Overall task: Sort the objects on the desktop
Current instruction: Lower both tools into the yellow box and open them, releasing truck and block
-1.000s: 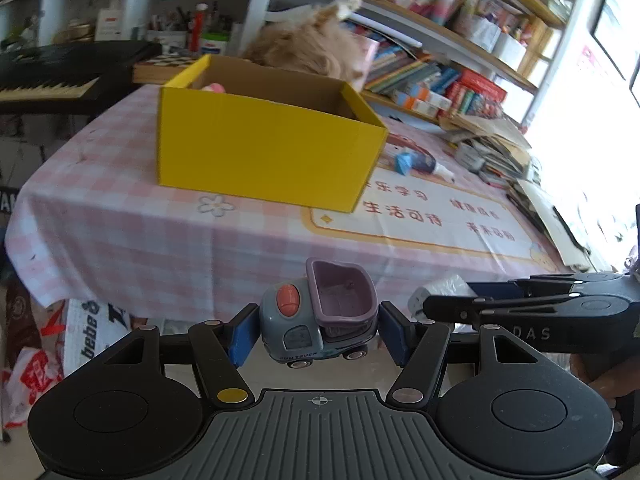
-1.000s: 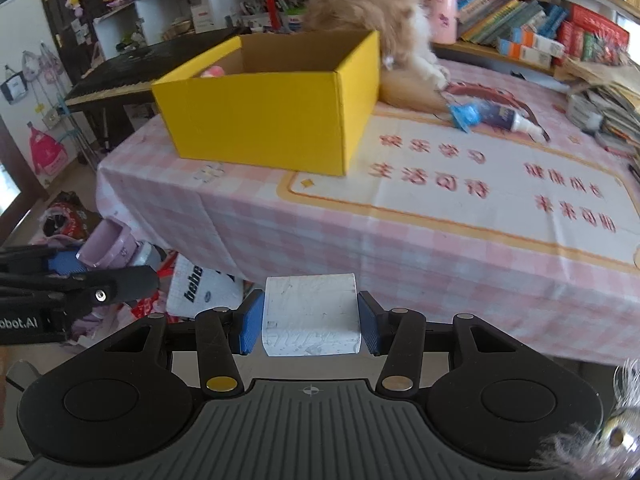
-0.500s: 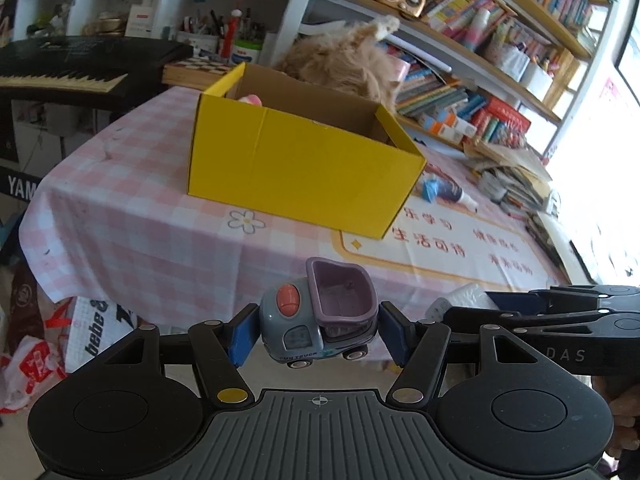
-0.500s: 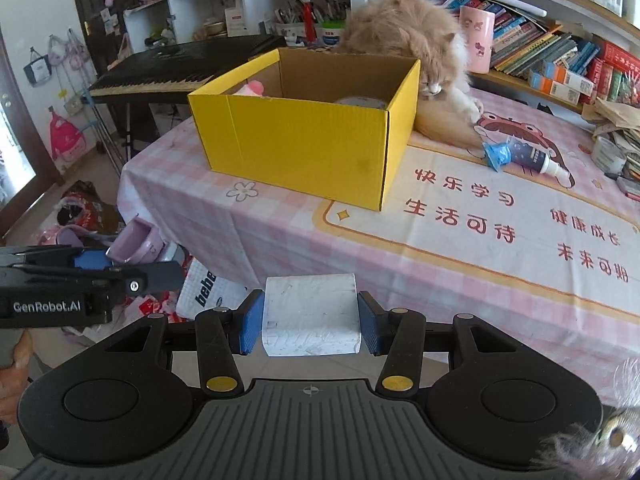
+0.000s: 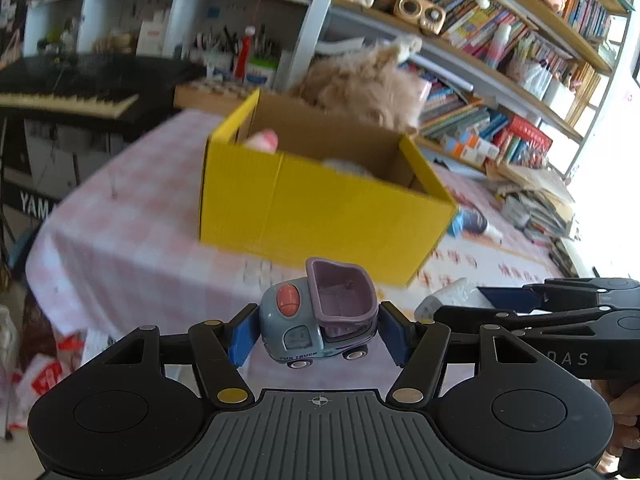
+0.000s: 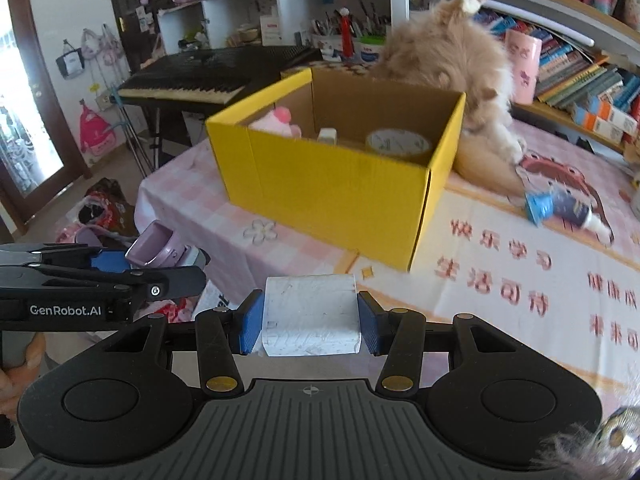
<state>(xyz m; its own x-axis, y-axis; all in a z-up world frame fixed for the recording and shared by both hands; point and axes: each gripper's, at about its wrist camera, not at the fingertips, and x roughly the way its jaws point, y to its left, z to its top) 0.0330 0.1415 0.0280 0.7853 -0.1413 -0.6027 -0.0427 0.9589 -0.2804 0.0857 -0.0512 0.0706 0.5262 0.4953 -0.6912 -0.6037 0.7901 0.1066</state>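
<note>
While we look along the left gripper (image 5: 318,334), we see a little toy truck (image 5: 318,322) sitting right between its two blue pads (image 5: 242,338). Both pads press on the truck's sides, so the truck is pinched and hangs in the low middle of the frame. Its purple tub points up and its wheels point down toward us.

Above the truck, in the middle of the frame, stands the yellow box (image 5: 320,204) on the pink checked tablecloth (image 5: 120,236). A fluffy cat (image 5: 360,84) is behind the box.

In the right wrist view we see the right gripper (image 6: 308,322) pinching a white block (image 6: 310,318). The block fills the gap between the blue pads (image 6: 250,324) and touches both. It sits in the low middle of that frame, near the table's edge.

The yellow box (image 6: 340,184) is open on top. Inside it we see a pink toy (image 6: 278,120) at the left and a roll of tape (image 6: 398,144) at the right. A blue tube (image 6: 560,208) lies on the table mat at the right of the frame.
</note>
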